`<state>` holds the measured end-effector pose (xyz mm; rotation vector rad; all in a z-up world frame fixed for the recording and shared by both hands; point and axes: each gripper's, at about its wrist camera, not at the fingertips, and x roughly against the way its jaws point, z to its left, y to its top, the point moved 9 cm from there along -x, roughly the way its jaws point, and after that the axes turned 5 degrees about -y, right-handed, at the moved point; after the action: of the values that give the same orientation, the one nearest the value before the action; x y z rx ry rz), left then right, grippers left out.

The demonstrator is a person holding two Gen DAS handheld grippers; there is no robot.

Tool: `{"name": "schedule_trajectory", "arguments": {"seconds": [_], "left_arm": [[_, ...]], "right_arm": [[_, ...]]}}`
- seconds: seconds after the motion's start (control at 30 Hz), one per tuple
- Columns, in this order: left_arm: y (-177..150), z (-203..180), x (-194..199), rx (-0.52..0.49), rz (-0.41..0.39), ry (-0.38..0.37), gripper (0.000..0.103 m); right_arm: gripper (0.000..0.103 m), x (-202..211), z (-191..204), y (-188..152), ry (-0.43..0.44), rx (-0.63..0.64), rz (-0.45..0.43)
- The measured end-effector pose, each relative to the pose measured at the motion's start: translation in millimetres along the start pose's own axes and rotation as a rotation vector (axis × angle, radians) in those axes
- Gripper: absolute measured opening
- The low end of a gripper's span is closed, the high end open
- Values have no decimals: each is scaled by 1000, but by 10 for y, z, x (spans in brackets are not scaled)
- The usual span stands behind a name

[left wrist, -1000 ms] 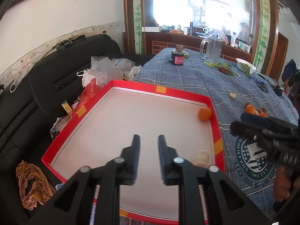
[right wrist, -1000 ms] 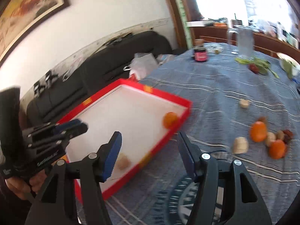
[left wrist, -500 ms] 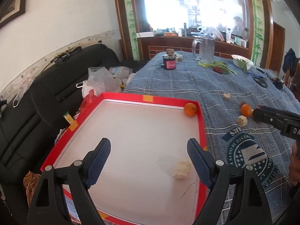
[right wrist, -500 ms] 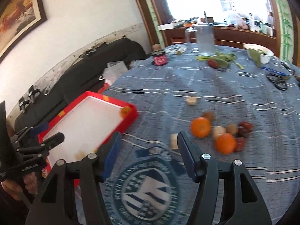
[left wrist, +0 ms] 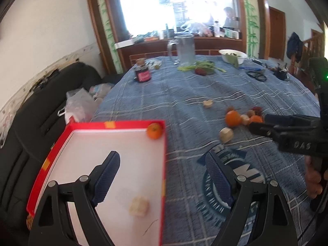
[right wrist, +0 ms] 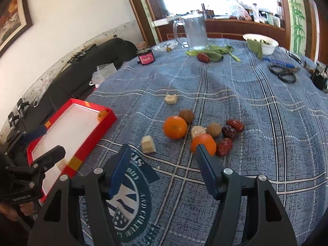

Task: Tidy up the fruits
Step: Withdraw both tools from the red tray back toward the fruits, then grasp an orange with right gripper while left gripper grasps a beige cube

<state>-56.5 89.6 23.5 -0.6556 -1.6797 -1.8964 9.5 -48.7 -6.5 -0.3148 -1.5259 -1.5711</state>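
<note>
Step in hand, by judgement: between placements, right side lining up on next fruit; tray partly filled, most fruit not yet moved.

Red tray (left wrist: 106, 124) at left edge of worktop (right wrist: 266, 94), over blue checked cloth; holds one orange (left wrist: 154, 130) in far right corner and one pale chunk (left wrist: 139, 206) near front edge; nothing else inside.

Left gripper (left wrist: 162, 178) wide open, empty, poised above tray's right wall; one finger over white floor of tray, other over cloth.

Right gripper (right wrist: 162, 170) wide open, empty, low over cloth emblem, aimed at fruit cluster (right wrist: 205, 131) just ahead; cluster well apart from tray: large orange (right wrist: 175, 127), smaller orange (right wrist: 203, 143) partly behind right fingertip, pale cube (right wrist: 148, 144) nearest tray, two brown round fruits (right wrist: 213, 129), three dark red dates (right wrist: 229, 132), a second pale piece (right wrist: 197, 131) in the middle; stray pale piece (right wrist: 171, 99) farther out.

Next move, by judgement: advance and lower right gripper to straddle one fruit only; smaller orange or pale cube closest; pieces touching in cluster, so risk of nudging neighbours or rolling an orange; close gently, lift, carry left to tray.
</note>
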Motion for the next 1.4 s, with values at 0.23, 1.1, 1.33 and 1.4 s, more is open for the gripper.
{"name": "schedule_trajectory", "arguments": {"seconds": [0.23,1.1,1.33,1.4], "left_arm": [[113,-248,-302,-77,15,-41,88],[144,-750,-774,-142,126,-203,88],[123,-836,-905,-155,162,-211,88],[130,-852,-935,-157,168,-216,88]], "right_arm": [[67,-207,-242,-81,-17,-109,85],[35,-420,-476,-8,-156,-95,78],[35,-361,-565,-49,-130,-162,109],[35,-354,-592,-49,-120,-182,117]]}}
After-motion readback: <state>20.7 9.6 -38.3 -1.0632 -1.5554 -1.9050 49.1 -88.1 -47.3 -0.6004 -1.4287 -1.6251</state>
